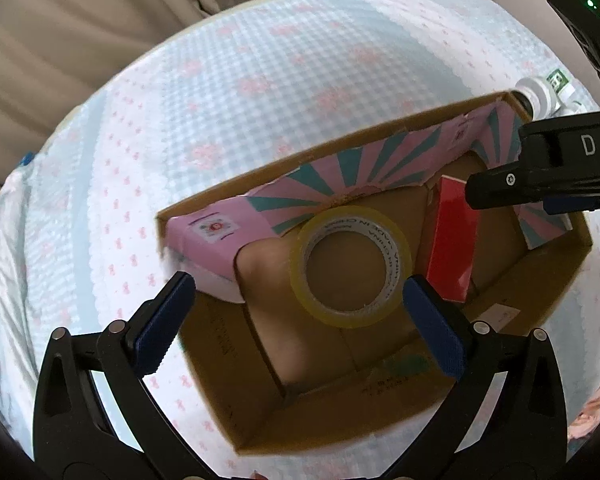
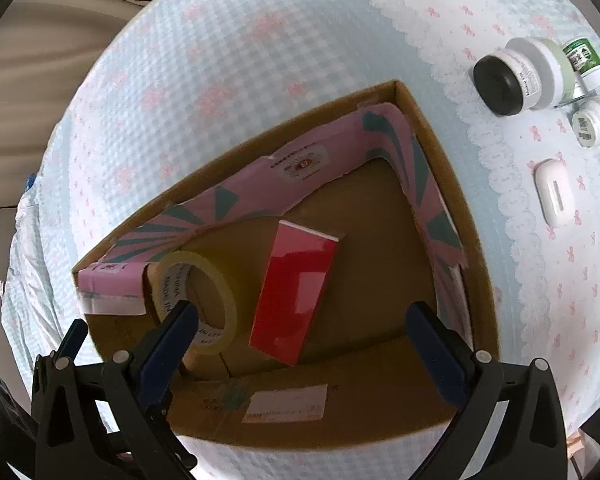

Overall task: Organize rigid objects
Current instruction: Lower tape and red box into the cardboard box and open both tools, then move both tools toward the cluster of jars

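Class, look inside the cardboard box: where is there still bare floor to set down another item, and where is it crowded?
Free: the box floor between the red box and the pink liner at the far corner, and the near strip below the tape roll. Crowded: the middle, where the tape roll and red box lie close together.

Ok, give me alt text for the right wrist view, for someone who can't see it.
An open gripper hangs over a cardboard box holding a red box and a tape roll, with nothing between its fingers. The box sits on a patterned cloth, with jars and a white case beside it.
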Demonstrator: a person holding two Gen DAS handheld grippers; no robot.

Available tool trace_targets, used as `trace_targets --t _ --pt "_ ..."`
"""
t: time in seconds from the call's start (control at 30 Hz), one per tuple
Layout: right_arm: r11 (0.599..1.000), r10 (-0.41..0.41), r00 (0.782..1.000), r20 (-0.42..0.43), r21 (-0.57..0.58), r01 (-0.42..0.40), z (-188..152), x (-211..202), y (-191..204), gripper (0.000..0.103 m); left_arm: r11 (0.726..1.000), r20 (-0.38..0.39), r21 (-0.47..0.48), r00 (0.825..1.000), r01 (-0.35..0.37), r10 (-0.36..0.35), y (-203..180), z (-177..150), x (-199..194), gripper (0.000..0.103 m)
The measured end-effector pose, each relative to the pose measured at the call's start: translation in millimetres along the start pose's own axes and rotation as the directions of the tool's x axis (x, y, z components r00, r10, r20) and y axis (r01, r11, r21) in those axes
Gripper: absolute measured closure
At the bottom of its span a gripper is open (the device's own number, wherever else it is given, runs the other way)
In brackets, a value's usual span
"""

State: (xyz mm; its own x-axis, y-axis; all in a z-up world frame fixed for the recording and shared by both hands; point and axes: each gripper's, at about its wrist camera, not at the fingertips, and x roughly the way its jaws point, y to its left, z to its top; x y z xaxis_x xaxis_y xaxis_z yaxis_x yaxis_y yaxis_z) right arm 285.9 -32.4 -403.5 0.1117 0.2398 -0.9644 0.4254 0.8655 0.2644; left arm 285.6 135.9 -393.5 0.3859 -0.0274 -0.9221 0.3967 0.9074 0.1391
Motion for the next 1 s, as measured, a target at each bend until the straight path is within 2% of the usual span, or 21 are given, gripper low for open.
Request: trace_targets --t 0.37,0.63,0.8,1.0 --pt "0.998 0.038 0.997 0.073 -0.061 -0.034 -35.5 -71.4 14.3 0.000 0.994 0.071 -0.109 0.997 -0.017 0.025 14.2 -13.9 -84.8 0.000" --pt "0.983 0.026 0.987 0.156 -0.182 0.003 -78.6 -148.7 25.4 0.000 0.990 0.158 -0.140 0.987 0.007 0.015 9.4 -24.8 -166.2 0.000" --pt "0.970 -0.012 0.971 0.238 -0.232 0.069 -101.7 -204.5 15.5 0.000 0.983 0.196 -0.168 0.980 0.076 -0.042 -6.1 -25.9 -199.2 0.000" --pt "0.970 -0.032 0.930 0.366 -0.212 0.117 -110.7 -265.3 -29.6 0.000 0.976 0.243 -0.161 0.964 0.147 -0.105 -47.2 -14.6 -228.8 0.000"
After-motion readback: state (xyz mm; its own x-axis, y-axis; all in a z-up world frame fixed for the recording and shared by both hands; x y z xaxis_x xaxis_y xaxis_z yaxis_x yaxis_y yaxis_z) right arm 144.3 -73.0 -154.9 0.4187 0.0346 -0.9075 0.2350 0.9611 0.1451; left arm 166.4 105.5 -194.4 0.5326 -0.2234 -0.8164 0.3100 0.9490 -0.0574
